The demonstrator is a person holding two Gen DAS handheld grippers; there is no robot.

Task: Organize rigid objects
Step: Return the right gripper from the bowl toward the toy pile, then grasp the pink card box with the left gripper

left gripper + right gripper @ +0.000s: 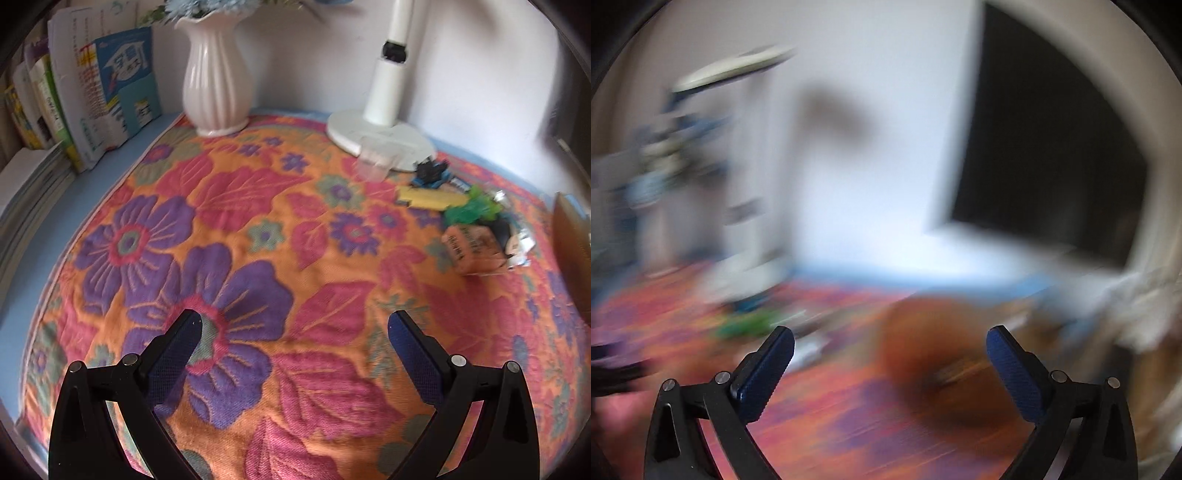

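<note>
Surface: floral cloth (258, 206), white vase (216, 77) at far edge.
Clutter: orange box (474, 249), green toy (474, 206) heaped near right edge.
Left claw (293, 325): spread wide, empty.
Right claw (890, 341): spread wide, empty, view blurred.

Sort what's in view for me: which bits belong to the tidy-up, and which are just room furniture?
To organize: orange box, green plastic piece, yellow flat piece, small blue-black item, clear plastic cup.

Just there: white vase, lamp base, books, floral cloth.
</note>
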